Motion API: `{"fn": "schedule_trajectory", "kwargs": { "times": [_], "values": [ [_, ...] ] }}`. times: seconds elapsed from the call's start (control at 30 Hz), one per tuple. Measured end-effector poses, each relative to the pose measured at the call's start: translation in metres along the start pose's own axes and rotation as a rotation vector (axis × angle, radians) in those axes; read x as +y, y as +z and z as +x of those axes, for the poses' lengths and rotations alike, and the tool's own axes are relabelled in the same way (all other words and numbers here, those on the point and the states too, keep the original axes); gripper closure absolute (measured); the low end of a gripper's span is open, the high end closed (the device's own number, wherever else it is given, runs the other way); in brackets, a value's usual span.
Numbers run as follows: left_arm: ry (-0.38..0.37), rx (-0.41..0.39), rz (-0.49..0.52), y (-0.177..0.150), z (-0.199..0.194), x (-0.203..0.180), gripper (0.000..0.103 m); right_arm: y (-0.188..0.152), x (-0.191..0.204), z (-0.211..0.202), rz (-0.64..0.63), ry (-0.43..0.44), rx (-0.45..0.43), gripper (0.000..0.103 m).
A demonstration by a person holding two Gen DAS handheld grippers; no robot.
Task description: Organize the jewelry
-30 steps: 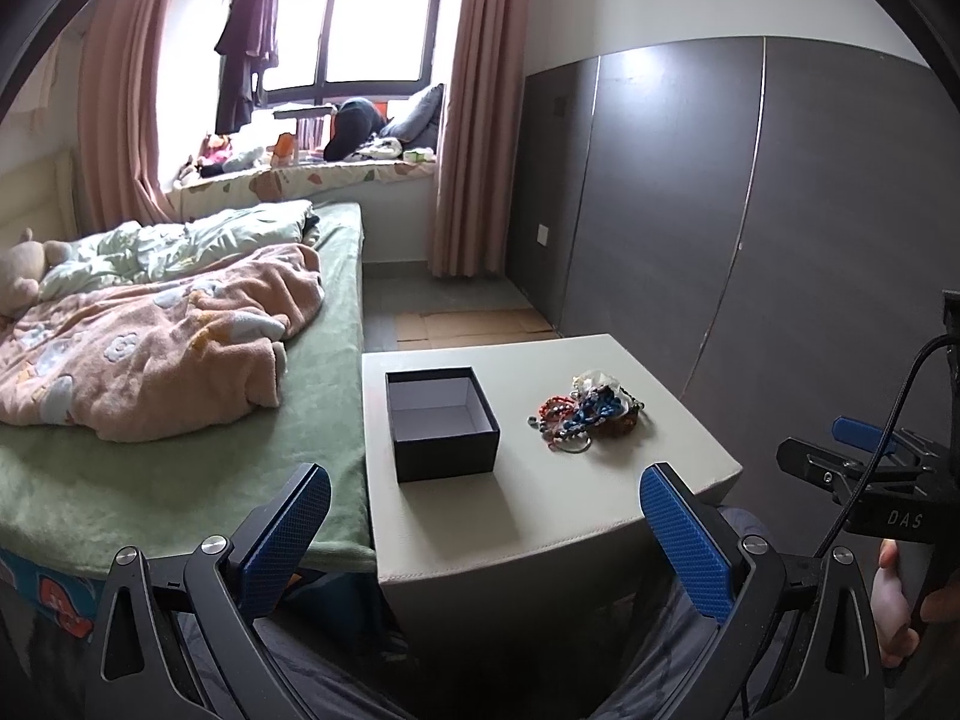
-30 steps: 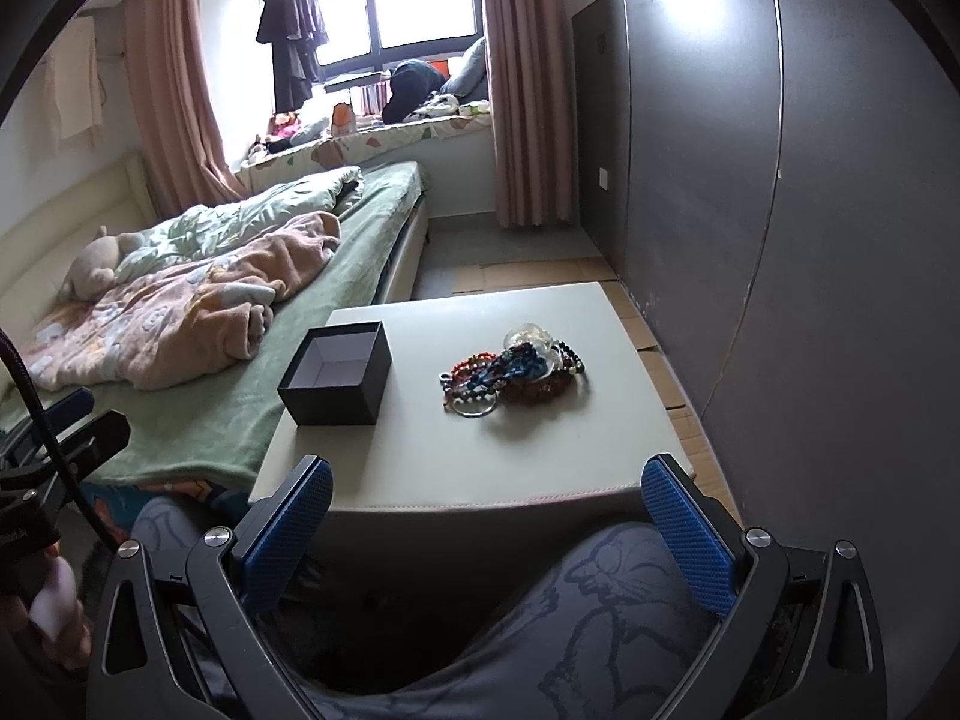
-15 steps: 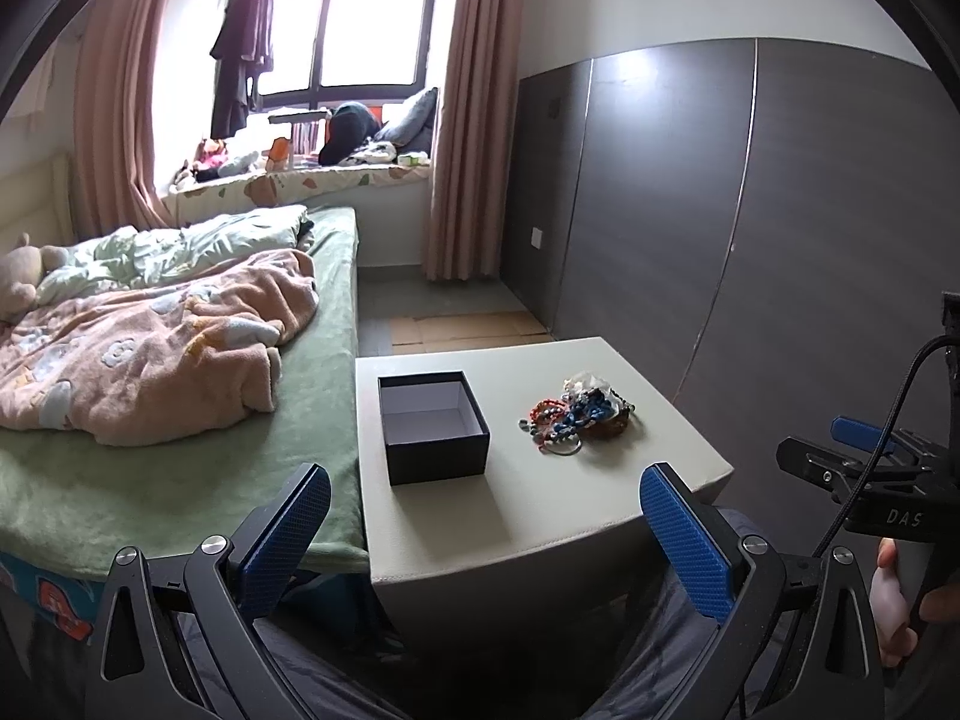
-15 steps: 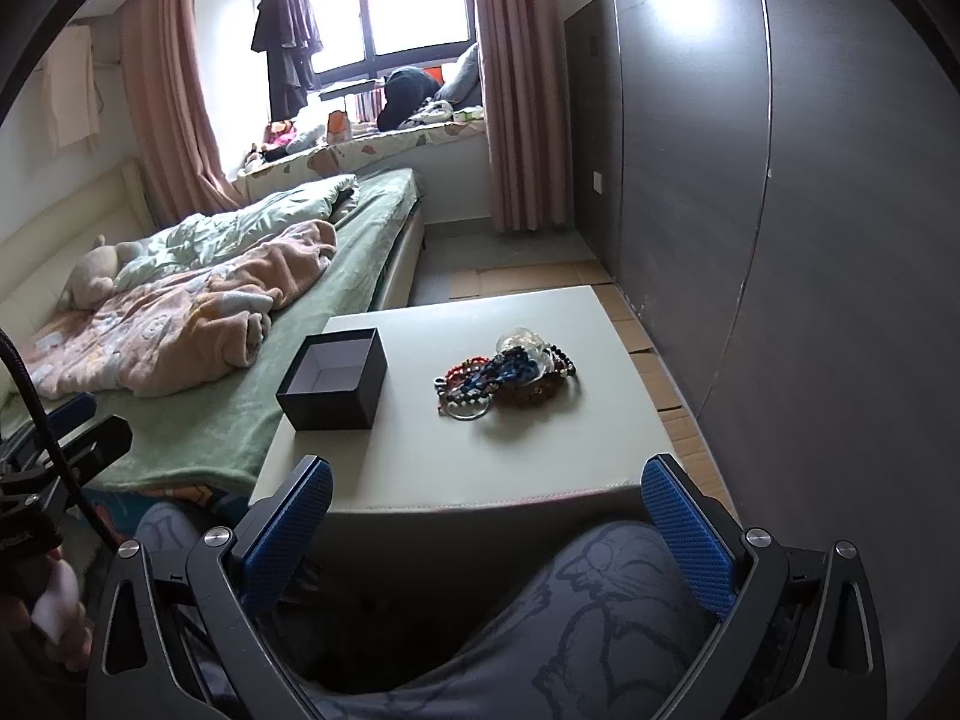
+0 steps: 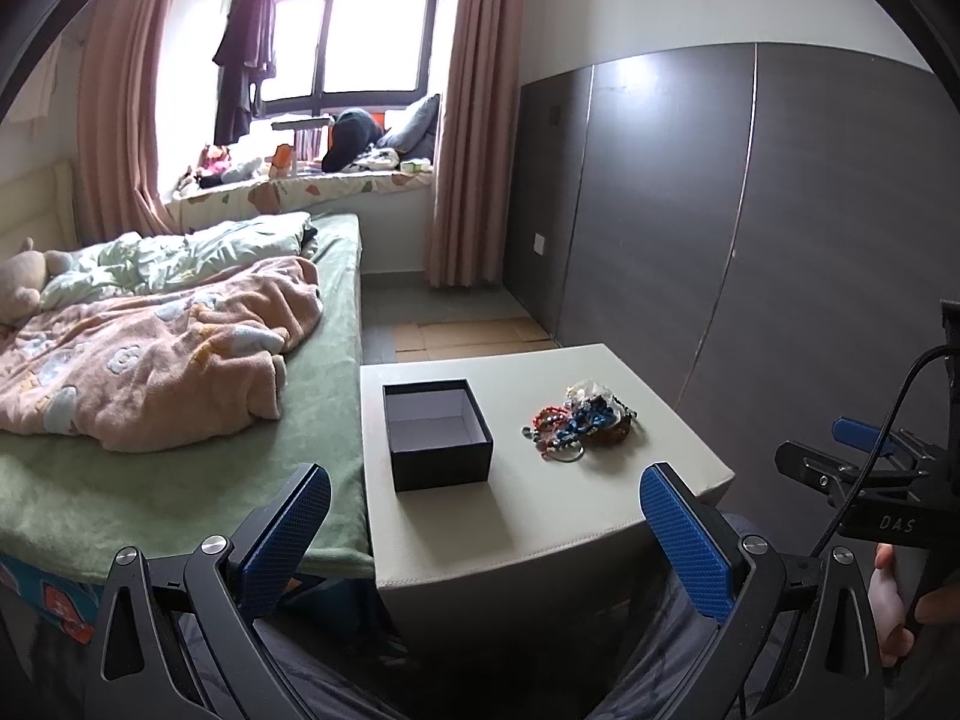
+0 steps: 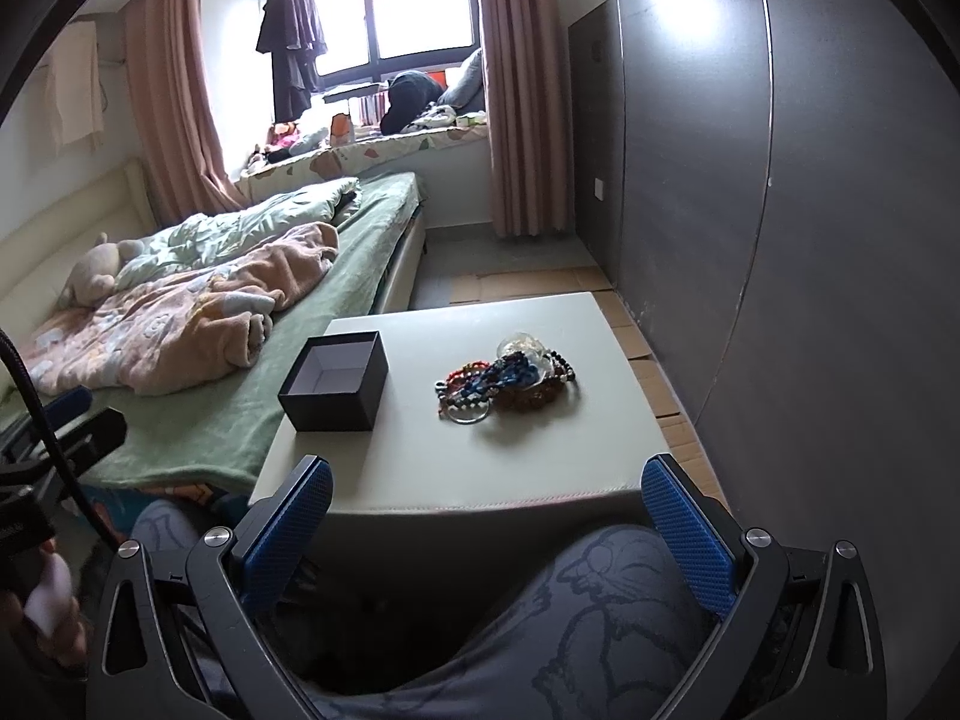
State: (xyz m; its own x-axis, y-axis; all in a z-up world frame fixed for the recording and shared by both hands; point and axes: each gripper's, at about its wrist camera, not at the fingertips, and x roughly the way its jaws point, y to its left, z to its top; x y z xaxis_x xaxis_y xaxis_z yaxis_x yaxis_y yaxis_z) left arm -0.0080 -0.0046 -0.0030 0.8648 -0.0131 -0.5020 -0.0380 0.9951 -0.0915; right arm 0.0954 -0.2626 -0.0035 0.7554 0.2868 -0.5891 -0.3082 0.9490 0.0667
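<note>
An open, empty black box [image 5: 437, 433] stands on the left part of a low white table [image 5: 540, 516]; it also shows in the right wrist view [image 6: 335, 380]. A tangled pile of bead bracelets and a metal ring [image 5: 579, 421] lies to its right, also in the right wrist view [image 6: 507, 381]. My left gripper [image 5: 485, 531] is open and empty, held short of the table's near edge. My right gripper [image 6: 487, 521] is open and empty, also short of the near edge, above my knee.
A bed with a green sheet and pink blanket [image 5: 150, 354] adjoins the table's left side. A dark panelled wall [image 5: 750, 228] runs along the right. My right gripper's body [image 5: 864, 492] shows at the left wrist view's right edge.
Both views have shifted slightly; the table and jewelry sit a little differently in frame. Both grippers stay open and empty.
</note>
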Motion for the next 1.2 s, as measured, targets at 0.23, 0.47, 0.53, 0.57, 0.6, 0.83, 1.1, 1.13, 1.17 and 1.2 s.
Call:
{"fn": "schedule_trajectory", "kwargs": {
  "times": [0.23, 0.47, 0.53, 0.57, 0.6, 0.83, 1.1, 1.13, 1.17, 1.2],
  "values": [
    [-0.005, 0.010, 0.005, 0.002, 0.006, -0.002, 0.000, 0.003, -0.004, 0.005, 0.005, 0.000, 0.003, 0.000],
    [-0.012, 0.025, 0.016, 0.009, 0.025, -0.009, 0.000, 0.005, -0.012, 0.017, 0.020, 0.006, 0.019, 0.000],
    [-0.017, 0.034, 0.017, 0.011, 0.032, -0.011, 0.000, 0.005, -0.017, 0.023, 0.027, 0.005, 0.028, 0.000],
    [-0.020, 0.037, 0.017, 0.013, 0.035, -0.011, 0.000, 0.005, -0.020, 0.025, 0.032, 0.006, 0.032, 0.000],
    [-0.024, 0.042, 0.018, 0.014, 0.040, -0.012, 0.000, 0.005, -0.024, 0.028, 0.038, 0.010, 0.036, 0.000],
    [-0.064, 0.079, 0.025, 0.020, 0.072, -0.023, 0.003, 0.004, -0.048, 0.049, 0.066, 0.028, 0.070, 0.000],
    [-0.141, 0.152, 0.047, 0.026, 0.123, -0.041, 0.013, 0.005, -0.076, 0.086, 0.151, 0.081, 0.129, 0.007],
    [-0.150, 0.161, 0.052, 0.026, 0.129, -0.044, 0.013, 0.006, -0.079, 0.092, 0.165, 0.088, 0.138, 0.007],
    [-0.157, 0.168, 0.056, 0.027, 0.135, -0.046, 0.014, 0.007, -0.082, 0.097, 0.176, 0.093, 0.146, 0.008],
    [-0.164, 0.177, 0.061, 0.028, 0.142, -0.049, 0.014, 0.007, -0.085, 0.102, 0.188, 0.100, 0.154, 0.008]
  ]
}}
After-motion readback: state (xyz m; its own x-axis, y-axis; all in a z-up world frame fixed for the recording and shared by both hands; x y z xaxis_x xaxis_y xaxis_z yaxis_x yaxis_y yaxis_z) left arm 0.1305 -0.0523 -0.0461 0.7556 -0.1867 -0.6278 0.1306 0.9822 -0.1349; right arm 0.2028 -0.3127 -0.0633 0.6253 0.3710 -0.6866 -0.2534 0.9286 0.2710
